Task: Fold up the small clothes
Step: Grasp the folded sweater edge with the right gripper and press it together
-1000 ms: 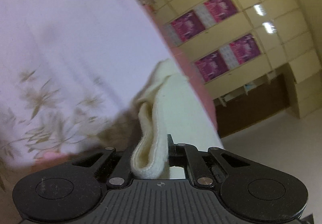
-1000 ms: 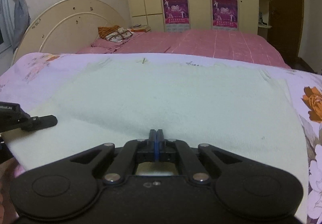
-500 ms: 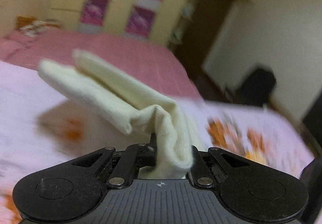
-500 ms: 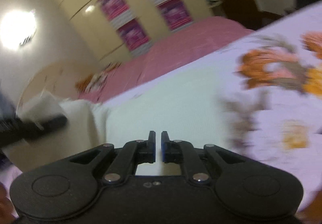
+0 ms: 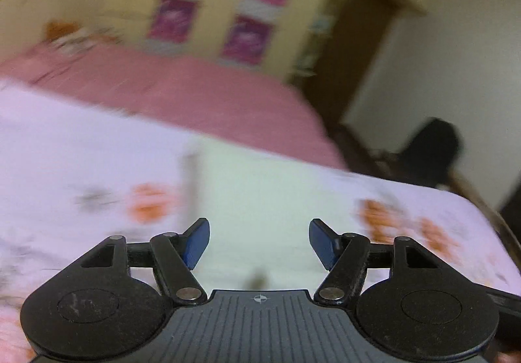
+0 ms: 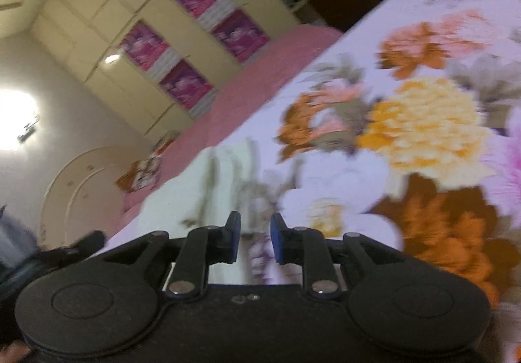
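Observation:
A cream cloth [image 5: 260, 193] lies flat on the floral bedsheet [image 5: 81, 167], straight ahead of my left gripper [image 5: 257, 242], which is wide open and empty just above it. The left wrist view is motion-blurred. In the right wrist view the cloth [image 6: 224, 167] shows as a pale folded strip ahead and to the left. My right gripper [image 6: 255, 239] is partly open and empty, tilted over the flowered sheet [image 6: 423, 122], with a small gap between its blue pads.
A pink bedspread [image 5: 195, 92] lies beyond the floral sheet. Cream wardrobes with purple posters [image 5: 228, 11] line the far wall. A dark doorway [image 5: 351, 47] and a dark chair [image 5: 429, 148] stand at the right. A rounded headboard [image 6: 81, 187] is at the left.
My left gripper has opened and let go of the cream cloth, which now lies flat on the sheet. My right gripper has opened a little and swung right, tilting over the flowers.

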A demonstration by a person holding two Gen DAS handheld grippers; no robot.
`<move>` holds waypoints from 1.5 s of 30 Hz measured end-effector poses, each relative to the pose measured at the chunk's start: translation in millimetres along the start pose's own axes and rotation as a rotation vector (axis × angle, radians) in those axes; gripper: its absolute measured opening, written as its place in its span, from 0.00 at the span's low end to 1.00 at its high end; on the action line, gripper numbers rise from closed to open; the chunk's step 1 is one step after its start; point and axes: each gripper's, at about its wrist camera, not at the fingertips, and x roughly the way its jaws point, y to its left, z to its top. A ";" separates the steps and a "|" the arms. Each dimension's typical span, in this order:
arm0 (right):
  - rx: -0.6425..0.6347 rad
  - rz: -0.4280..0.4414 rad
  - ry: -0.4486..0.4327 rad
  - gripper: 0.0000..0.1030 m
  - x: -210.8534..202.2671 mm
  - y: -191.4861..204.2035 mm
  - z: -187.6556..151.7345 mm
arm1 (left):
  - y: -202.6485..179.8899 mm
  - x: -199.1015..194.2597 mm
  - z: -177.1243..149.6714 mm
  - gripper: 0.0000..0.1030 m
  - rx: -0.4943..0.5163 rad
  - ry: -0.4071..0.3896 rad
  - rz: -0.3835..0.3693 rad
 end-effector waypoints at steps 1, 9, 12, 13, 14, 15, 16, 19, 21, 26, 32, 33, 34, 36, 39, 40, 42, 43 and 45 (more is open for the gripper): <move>-0.022 0.020 0.011 0.22 3.3 7.1 -0.1 | 15.8 8.6 7.5 0.65 -0.033 0.018 0.016; -0.227 0.072 0.139 0.32 65.2 58.1 3.0 | 38.2 36.4 3.9 0.65 -0.007 0.170 0.039; -0.250 0.054 0.180 0.32 85.0 59.8 4.8 | 37.7 29.6 -3.9 0.65 -0.004 0.157 0.039; -0.256 0.043 0.189 0.32 90.4 58.7 5.2 | 35.9 30.0 -7.5 0.65 -0.001 0.156 0.037; -0.256 0.042 0.195 0.32 92.3 58.6 5.3 | 30.7 35.6 -7.6 0.65 0.006 0.156 0.037; -0.248 0.051 0.200 0.33 94.4 58.0 5.8 | 32.7 38.4 -11.7 0.65 0.016 0.156 0.038; -0.237 0.065 0.206 0.34 95.1 58.0 6.2 | 32.0 42.9 -14.5 0.65 0.028 0.155 0.039; -0.192 0.114 0.230 0.34 99.3 52.9 1.8 | 34.8 55.9 -18.3 0.65 0.042 0.156 0.034; -0.169 0.127 0.228 0.34 103.0 52.1 2.6 | 39.2 52.7 -15.1 0.65 0.036 0.146 0.026; -0.154 0.133 0.204 0.34 110.9 54.4 5.7 | 42.0 68.9 -5.7 0.65 0.008 0.082 0.034; -0.219 0.116 0.217 0.19 117.5 65.2 6.8 | 37.1 97.4 -0.8 0.65 0.010 0.115 0.045; -0.256 0.097 0.214 0.18 116.1 69.8 5.7 | 35.1 99.0 -0.5 0.64 0.014 0.112 0.048; -0.293 0.081 0.206 0.16 115.3 72.9 4.0 | 32.1 98.6 0.9 0.64 0.021 0.108 0.049; -0.401 0.045 0.169 0.15 105.6 88.4 -1.9 | 27.0 94.4 3.0 0.64 0.037 0.088 0.044; -0.470 0.039 0.099 0.15 82.0 99.3 -5.4 | 14.2 90.9 3.7 0.64 0.060 0.086 0.004; -0.473 0.037 0.080 0.15 73.0 98.8 -5.1 | 8.5 90.1 3.2 0.64 0.073 0.090 -0.007; -0.470 0.023 0.051 0.15 58.7 94.2 -4.6 | -2.9 91.9 0.2 0.64 0.097 0.105 -0.030; -0.462 0.006 0.047 0.15 56.7 89.1 -3.9 | -10.4 96.2 -2.6 0.65 0.124 0.122 -0.018; -0.410 -0.036 0.085 0.15 66.5 74.5 -1.6 | -18.3 103.6 -7.1 0.65 0.150 0.141 0.007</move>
